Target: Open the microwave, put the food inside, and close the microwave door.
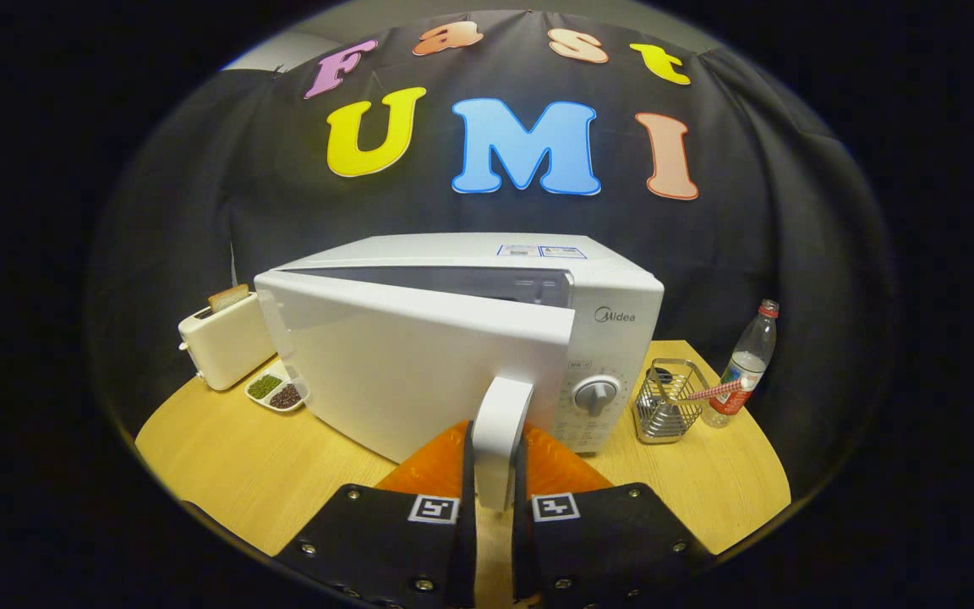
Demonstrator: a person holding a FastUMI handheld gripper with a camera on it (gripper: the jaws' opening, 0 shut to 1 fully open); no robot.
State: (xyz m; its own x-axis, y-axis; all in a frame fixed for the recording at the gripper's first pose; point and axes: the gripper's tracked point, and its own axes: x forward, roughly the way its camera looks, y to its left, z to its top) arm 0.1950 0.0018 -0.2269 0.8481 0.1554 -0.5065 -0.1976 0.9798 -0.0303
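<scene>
Your gripper (495, 474) clamps the white vertical door handle (501, 423) of the boxy white microwave (470, 338), mid-frame, door ajar; pulling off-arc could slip the grasp.

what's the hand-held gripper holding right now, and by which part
The hand-held gripper is shut on the microwave door, clamping its upright handle near the lower end.

You see a white microwave (453, 338) with a white handle (500, 440), a cream toaster (225, 342) far left, a clear bottle (745, 364) with red cap far right, a silver wire basket (664, 402), and a pale wooden table (242, 457).
</scene>
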